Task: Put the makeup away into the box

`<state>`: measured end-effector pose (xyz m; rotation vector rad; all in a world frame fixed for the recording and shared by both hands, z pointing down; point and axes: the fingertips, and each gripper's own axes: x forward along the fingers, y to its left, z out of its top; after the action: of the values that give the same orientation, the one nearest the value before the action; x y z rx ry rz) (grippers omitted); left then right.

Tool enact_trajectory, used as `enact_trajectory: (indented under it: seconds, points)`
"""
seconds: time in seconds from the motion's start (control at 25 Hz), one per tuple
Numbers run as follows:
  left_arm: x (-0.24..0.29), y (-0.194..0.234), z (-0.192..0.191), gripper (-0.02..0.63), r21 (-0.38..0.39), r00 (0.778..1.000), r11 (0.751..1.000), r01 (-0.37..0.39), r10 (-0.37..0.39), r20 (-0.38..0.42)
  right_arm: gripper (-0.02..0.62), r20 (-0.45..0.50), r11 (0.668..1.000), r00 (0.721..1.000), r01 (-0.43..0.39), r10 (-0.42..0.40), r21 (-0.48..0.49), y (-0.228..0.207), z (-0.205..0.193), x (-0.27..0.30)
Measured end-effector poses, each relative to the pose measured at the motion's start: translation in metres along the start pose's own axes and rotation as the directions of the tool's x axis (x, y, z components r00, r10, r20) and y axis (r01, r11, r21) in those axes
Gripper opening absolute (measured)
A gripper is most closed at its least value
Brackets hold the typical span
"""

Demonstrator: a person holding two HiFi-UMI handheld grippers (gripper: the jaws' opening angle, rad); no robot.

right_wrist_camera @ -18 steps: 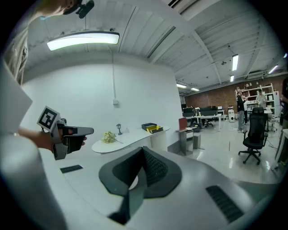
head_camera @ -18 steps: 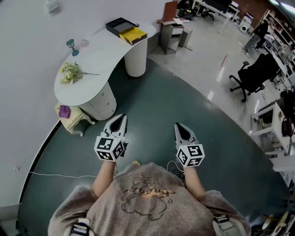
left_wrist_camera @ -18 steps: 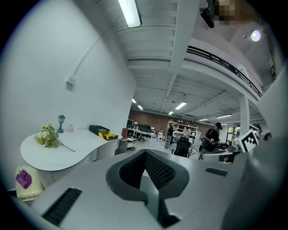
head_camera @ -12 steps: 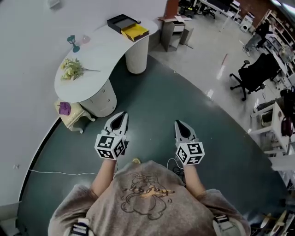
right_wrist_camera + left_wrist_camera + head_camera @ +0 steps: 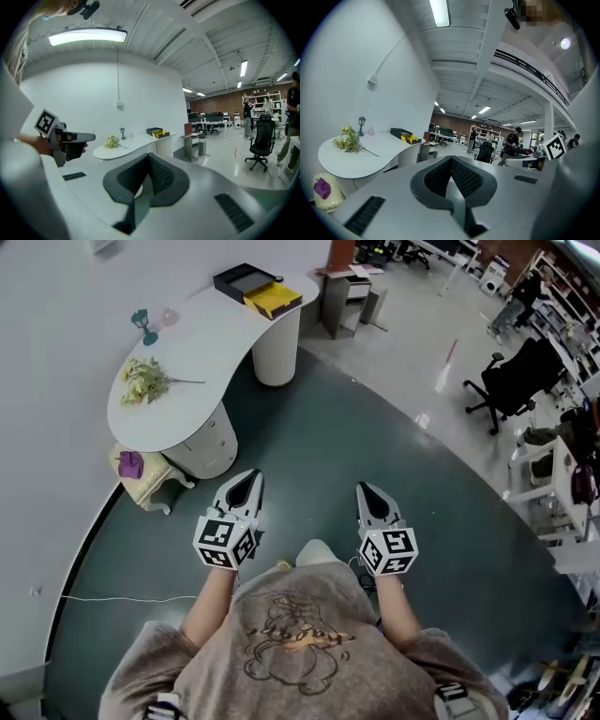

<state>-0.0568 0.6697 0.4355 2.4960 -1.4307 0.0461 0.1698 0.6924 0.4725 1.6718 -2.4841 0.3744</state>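
While both grippers are held low over the dark floor in front of the person, neither carries anything. The left gripper (image 5: 249, 476) has its fingers (image 5: 465, 178) closed tip to tip on air, and the right gripper (image 5: 361, 488) has its fingers (image 5: 161, 176) pressed together the same way.

The white curved bench (image 5: 202, 352) lies ahead of the left fingers and off to their left, well apart from both pairs. At its far end, beyond the fingertips, sit a black box (image 5: 242, 282) and, touching it, a yellow case (image 5: 274, 300). Nearer the fingers lie a bunch of flowers (image 5: 141, 382) and a small teal lamp (image 5: 142, 326).

The makeup itself is too small to pick out from here. Whether the yellow case is part of it I cannot tell.

Such pieces are probably light, hard and smooth-skinned, so they are likely to slip. A squeeze across the middle of the body, on the flat sides, looks safest. The box seems rigid.
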Motion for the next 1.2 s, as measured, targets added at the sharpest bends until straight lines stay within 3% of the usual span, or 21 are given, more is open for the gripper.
enact_trajectory:
  seconds: [0.28,0.56,0.84,1.2]
  points:
    - [0.020,0.024,0.009,0.020,0.007,1.000,1.000,0.017,-0.017,0.005,0.003,-0.006,1.000,1.000,0.028,-0.028,0.010,0.000,0.000,0.025]
    - [0.060,0.061,0.014,0.021,0.006,1.000,1.000,-0.012,0.012,0.001,0.003,-0.017,1.000,1.000,0.015,-0.015,0.015,-0.017,0.007,0.081]
    - [0.126,0.092,0.025,0.021,0.001,0.999,0.999,-0.043,0.043,-0.007,0.003,-0.028,1.000,0.999,-0.021,0.022,0.015,-0.050,0.026,0.151]
    - [0.228,0.114,0.068,0.021,-0.002,0.998,0.998,-0.063,0.063,0.007,0.003,-0.017,0.998,0.998,-0.062,0.062,0.025,-0.105,0.071,0.235]
